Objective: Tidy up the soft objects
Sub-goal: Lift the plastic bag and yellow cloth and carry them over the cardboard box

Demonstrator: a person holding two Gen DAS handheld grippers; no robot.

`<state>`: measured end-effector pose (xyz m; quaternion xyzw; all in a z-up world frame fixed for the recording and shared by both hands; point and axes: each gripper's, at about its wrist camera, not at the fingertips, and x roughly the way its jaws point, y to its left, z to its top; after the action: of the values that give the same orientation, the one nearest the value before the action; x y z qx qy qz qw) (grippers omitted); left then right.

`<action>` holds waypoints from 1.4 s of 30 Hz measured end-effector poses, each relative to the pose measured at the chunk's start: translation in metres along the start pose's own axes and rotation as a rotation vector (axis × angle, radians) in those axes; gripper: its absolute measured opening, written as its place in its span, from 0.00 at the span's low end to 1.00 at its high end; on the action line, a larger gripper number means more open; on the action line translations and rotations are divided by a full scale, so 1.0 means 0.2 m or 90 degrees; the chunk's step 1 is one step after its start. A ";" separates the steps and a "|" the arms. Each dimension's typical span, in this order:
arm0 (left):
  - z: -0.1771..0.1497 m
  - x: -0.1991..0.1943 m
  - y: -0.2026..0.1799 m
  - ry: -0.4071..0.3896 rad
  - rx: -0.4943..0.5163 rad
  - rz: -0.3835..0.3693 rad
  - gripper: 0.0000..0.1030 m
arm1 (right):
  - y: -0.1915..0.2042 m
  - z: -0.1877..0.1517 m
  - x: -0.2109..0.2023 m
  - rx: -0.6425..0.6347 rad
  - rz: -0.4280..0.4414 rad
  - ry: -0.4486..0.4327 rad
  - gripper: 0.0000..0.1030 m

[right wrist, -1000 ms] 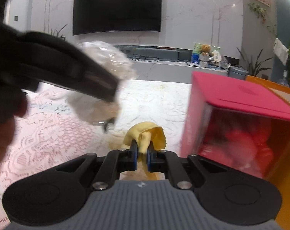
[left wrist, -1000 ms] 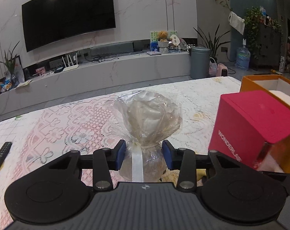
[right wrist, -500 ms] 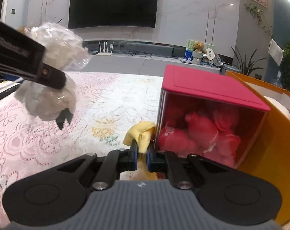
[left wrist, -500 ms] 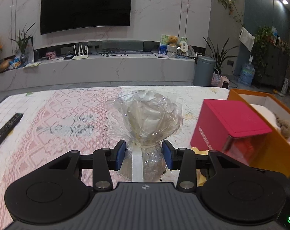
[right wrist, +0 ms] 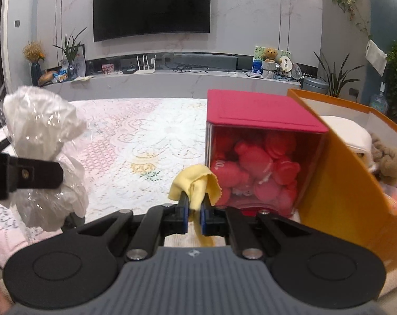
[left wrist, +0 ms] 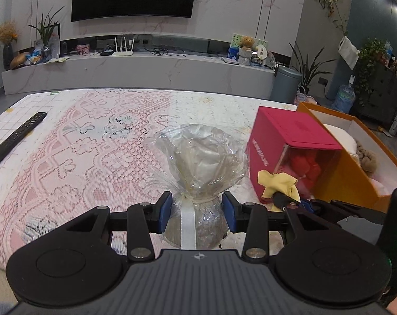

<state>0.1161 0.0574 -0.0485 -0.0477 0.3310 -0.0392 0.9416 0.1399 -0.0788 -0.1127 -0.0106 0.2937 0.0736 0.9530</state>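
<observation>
Both held bundles (left wrist: pixel 198 168) lifted, shifted.

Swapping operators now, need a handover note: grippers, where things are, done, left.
Left gripper: shut on the cellophane-wrapped bundle at its ribbon-tied neck, held above the lace tablecloth.
Right gripper: shut on the yellow cloth, beside the red box.
Orange box: already holds a brown plush and a white item.
Left: stow both held items, probably in the orange box.

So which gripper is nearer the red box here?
Right. The right gripper, jaws shut on the yellow cloth, sits just in front of the red box. The left gripper, holding the cellophane bundle, is further left.
</observation>
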 end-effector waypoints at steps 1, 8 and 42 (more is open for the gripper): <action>-0.01 -0.02 -0.02 -0.002 0.002 0.000 0.46 | -0.01 0.00 -0.03 0.004 0.003 0.001 0.06; -0.05 -0.14 -0.14 -0.016 0.015 -0.018 0.46 | -0.07 -0.04 -0.23 0.024 0.007 -0.003 0.06; 0.13 -0.14 -0.93 -0.075 0.138 -0.190 0.46 | -0.89 0.20 -0.79 0.068 -0.067 -0.084 0.06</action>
<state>0.1034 -0.1229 0.0111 0.0031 0.2587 -0.2108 0.9427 0.0598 -0.2744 0.0041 0.0293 0.2329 0.0080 0.9720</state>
